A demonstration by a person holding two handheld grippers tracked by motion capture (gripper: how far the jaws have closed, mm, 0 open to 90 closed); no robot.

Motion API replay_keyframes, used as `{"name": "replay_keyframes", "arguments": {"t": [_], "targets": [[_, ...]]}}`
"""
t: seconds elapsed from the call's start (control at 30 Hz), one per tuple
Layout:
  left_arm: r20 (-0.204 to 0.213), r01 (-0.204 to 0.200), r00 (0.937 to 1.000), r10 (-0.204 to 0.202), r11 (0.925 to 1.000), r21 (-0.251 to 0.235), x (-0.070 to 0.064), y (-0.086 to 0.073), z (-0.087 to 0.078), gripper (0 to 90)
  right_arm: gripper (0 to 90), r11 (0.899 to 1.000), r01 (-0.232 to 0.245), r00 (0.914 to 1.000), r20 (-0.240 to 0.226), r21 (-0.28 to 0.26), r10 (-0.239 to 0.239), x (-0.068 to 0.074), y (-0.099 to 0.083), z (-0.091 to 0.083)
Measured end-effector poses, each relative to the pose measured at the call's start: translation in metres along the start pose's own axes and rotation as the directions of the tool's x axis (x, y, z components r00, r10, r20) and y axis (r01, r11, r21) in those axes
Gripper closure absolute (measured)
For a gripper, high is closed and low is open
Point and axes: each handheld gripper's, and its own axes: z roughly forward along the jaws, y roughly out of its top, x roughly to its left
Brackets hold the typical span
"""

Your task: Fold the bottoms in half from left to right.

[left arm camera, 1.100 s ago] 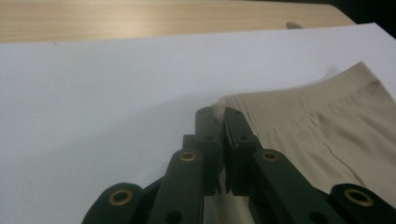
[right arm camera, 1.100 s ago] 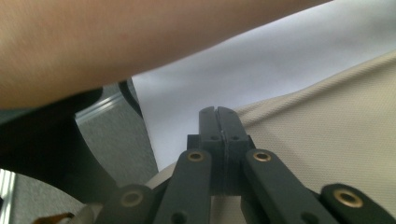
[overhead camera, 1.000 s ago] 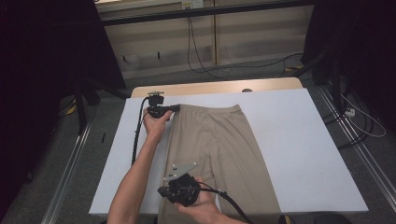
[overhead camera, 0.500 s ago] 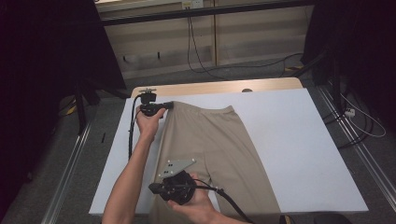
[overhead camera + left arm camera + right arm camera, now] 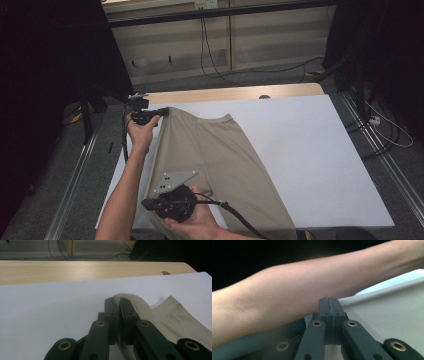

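Basically, the beige garment (image 5: 215, 160) lies lengthwise near-to-far on the white table (image 5: 310, 150), left gripper (image 5: 161, 112) clamped on its far-left corner, right gripper (image 5: 146, 204) pinching its near-left edge.

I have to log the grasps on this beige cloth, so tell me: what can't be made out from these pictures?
- Right gripper: its jaws are shut, but the right gripper view doesn't show whether cloth lies between them; in the high view the hand hides the tips.
- Cloth's near end: cut off by the high view's bottom edge.
- Table under the cloth: hidden.
- Left gripper: how much cloth it pinches is hidden by its jaws.
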Motion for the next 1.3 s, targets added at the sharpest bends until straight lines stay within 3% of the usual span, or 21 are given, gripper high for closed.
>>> {"name": "replay_keyframes", "arguments": {"t": [0.17,0.37,0.63,0.97,1.3], "targets": [[-0.057,-0.002,0.9984,0.0,0.9997,-0.025,0.01,0.012,-0.029,85.9,90.0,1.0,0.015,0.9994,-0.031,-0.017,-0.016,0.007,0.017,0.006],[-0.075,-0.01,0.9972,0.009,0.9997,-0.022,0.015,0.012,-0.04,85.9,90.0,0.999,0.029,0.9986,-0.044,-0.034,-0.03,0.01,0.02,0.006],[-0.059,-0.009,0.9982,0.008,0.9999,-0.005,0.007,0.001,-0.021,85.8,90.0,1.0,0.0,0.9997,-0.026,-0.027,-0.001,0.007,0.002,-0.011],[-0.023,-0.059,0.998,0.059,0.9982,0.008,-0.028,0.003,0.003,85.8,90.0,0.999,-0.008,0.9993,0.035,-0.039,0.009,0.0,-0.017,-0.051],[0.003,-0.066,0.9978,0.066,0.9975,0.025,-0.051,-0.001,0.032,85.7,90.0,0.999,-0.014,0.993,0.116,-0.045,0.02,-0.012,-0.033,-0.093]]}}
